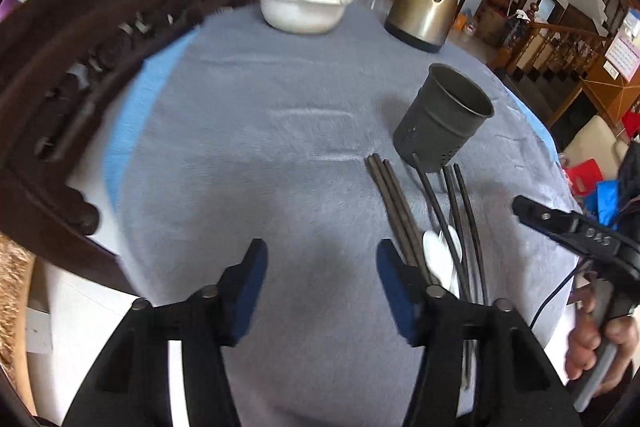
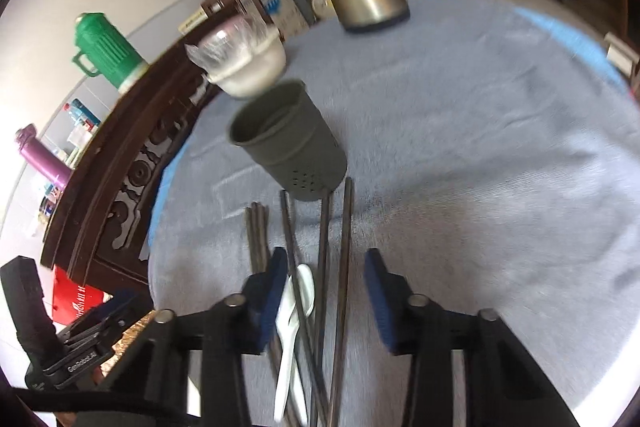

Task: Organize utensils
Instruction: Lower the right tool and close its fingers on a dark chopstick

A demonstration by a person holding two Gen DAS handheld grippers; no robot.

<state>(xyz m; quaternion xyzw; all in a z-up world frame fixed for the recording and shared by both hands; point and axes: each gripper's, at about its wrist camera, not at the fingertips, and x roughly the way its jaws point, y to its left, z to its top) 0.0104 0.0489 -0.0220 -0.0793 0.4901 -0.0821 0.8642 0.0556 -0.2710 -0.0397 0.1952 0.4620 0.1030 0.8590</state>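
Your utensils lie in a loose bundle on the grey cloth (image 1: 248, 147) at the near side of the table, just in front of the dark perforated holder (image 2: 288, 143), which stands upright with its mouth empty as far as you can see. The bundle is a cluster of brown chopsticks (image 2: 257, 231), several dark chopsticks (image 2: 345, 235) and a white spoon (image 2: 306, 287), and every long axis runs near-to-far, the far tips reaching almost to the holder's base. Your right gripper (image 2: 326, 291) is the one placed for the pick: its jaws stand partly open with nothing pressed between the pads, and the spoon and the dark chopsticks lie below the gap between the fingers (the brown cluster sits just left of the left finger, outside the span). Your left gripper (image 1: 322, 287) is also partly open and empty, hovering over bare cloth, and the whole bundle lies to its right, beside its right finger. So the right hand is nearer, and since the sticks run along the line the gripper points, the jaws would close across their width, which suits a pinch. Judging from this, lowering further onto the dark chopsticks looks like the next call; watch that the spoon, overlapping them, does not come up in the same grip or skew the sticks.
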